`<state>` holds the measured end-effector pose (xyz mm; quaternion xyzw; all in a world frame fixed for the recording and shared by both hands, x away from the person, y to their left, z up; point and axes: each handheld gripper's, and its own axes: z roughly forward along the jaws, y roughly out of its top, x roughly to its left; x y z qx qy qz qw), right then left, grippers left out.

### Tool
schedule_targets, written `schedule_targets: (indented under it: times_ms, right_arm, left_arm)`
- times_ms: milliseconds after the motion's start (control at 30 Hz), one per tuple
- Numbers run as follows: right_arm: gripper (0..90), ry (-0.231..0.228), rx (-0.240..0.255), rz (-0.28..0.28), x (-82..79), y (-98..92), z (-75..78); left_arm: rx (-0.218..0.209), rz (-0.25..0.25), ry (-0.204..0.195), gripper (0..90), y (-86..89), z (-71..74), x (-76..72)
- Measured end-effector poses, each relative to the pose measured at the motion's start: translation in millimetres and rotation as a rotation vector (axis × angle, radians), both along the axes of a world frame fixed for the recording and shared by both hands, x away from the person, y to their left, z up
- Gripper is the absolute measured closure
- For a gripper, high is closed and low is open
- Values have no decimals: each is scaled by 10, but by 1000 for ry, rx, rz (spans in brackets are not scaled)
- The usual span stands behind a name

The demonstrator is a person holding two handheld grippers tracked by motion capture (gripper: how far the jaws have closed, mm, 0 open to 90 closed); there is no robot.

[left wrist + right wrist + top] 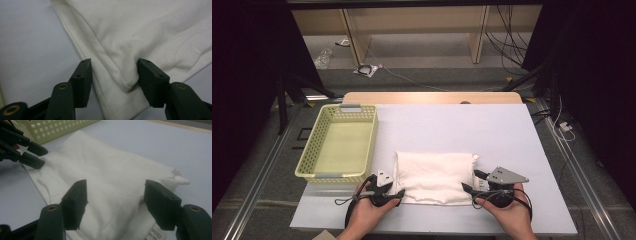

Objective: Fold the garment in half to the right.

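The fingers [82, 82] of the left gripper [113, 82] straddle a raised fold at the near left corner of a folded white garment [435, 176]: one finger rests on the bare surface beside the hem, and the other presses into the cloth, pushing up a soft ridge between them. They are partly spread, not yet pinching the fold tight. The fingers [75, 203] of the right gripper [116, 203] are spread wide over the garment's near right corner, with cloth bulging up between them; whether the pads press on it cannot be told. A small printed label [157, 234] shows at that corner, just under the right-hand finger. In the high view, the person's two hands come in from the bottom edge, palms cupped around the gripper bodies, forearms angled slightly inward. The left hand [371, 207] holds its gripper [388, 192] low at the garment's left edge, pointing toward the middle; the right hand [507, 207] holds its gripper [472, 182] level at the right edge, pointing left, with a grey three-cornered plate on top. The garment lies flat as a neat rectangle near the front middle of a pale surface [492, 130]. A pale yellow basket [324, 150] with perforated walls sits on the surface to the left, just beside the garment.
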<state>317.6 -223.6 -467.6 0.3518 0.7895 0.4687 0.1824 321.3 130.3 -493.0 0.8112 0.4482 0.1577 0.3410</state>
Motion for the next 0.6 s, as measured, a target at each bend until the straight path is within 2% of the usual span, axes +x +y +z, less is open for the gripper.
schedule_targets:
  times_ms: [233,600]
  right_arm:
    - [366,-4,4,5,4,11,-4]
    - [370,0,0,9,3,20,-5]
  left_arm:
    - [-19,-8,-8,591,4,-8,-15]
    - [-21,-35,-33,757,-10,-17,-24]
